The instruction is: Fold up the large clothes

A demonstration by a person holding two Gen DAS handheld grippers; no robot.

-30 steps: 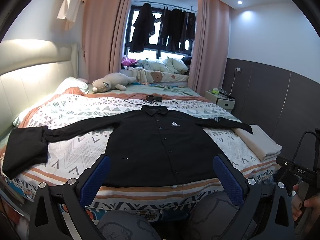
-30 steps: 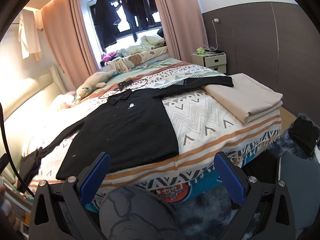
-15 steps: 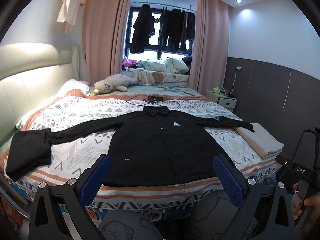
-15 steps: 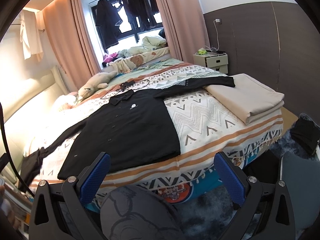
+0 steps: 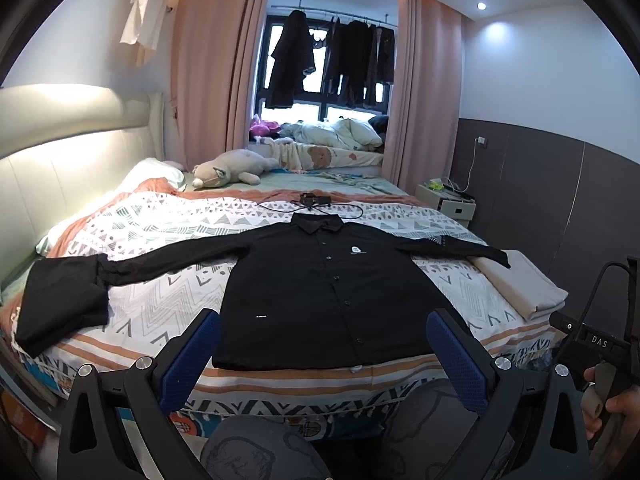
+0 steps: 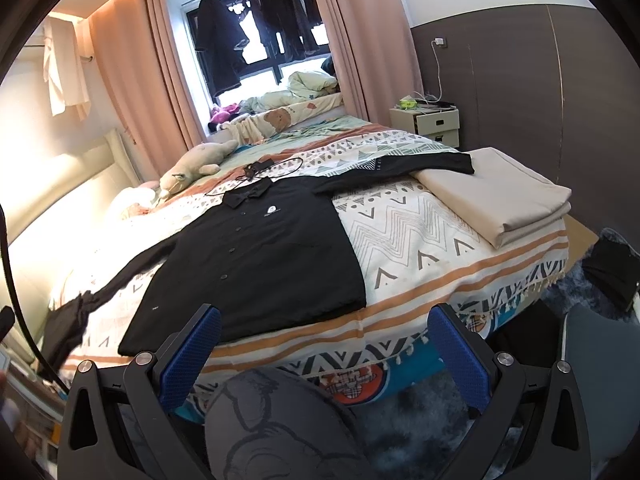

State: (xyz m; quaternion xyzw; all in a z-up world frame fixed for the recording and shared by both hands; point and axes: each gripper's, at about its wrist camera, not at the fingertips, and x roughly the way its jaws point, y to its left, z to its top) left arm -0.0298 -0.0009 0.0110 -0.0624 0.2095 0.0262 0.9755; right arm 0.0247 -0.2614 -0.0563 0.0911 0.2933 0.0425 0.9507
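A black long-sleeved button shirt (image 5: 320, 296) (image 6: 260, 256) lies flat and face up on the patterned bedspread (image 5: 160, 304), sleeves spread out to both sides, hem at the near bed edge. Its left sleeve runs to a folded black garment (image 5: 60, 304). Its right cuff rests on a folded beige sheet (image 5: 520, 284) (image 6: 496, 200). My left gripper (image 5: 320, 344) hangs open in front of the hem, holding nothing. My right gripper (image 6: 320, 340) is open too, before the bed's near edge, right of the hem. A hand (image 5: 612, 404) holds the right gripper's handle at the left wrist view's right edge.
A plush toy (image 5: 228, 168) and a black cable with a small device (image 5: 316, 202) lie beyond the collar. A nightstand (image 6: 426, 124) stands by the dark wall panel. Clothes hang at the window. The person's knees in grey trousers (image 6: 280, 420) sit below the grippers. A dark bag (image 6: 608, 272) lies on the floor at right.
Both cameras rose and pulled back slightly, so the bed sits a little lower in the views. The shirt has not moved and both grippers stay open.
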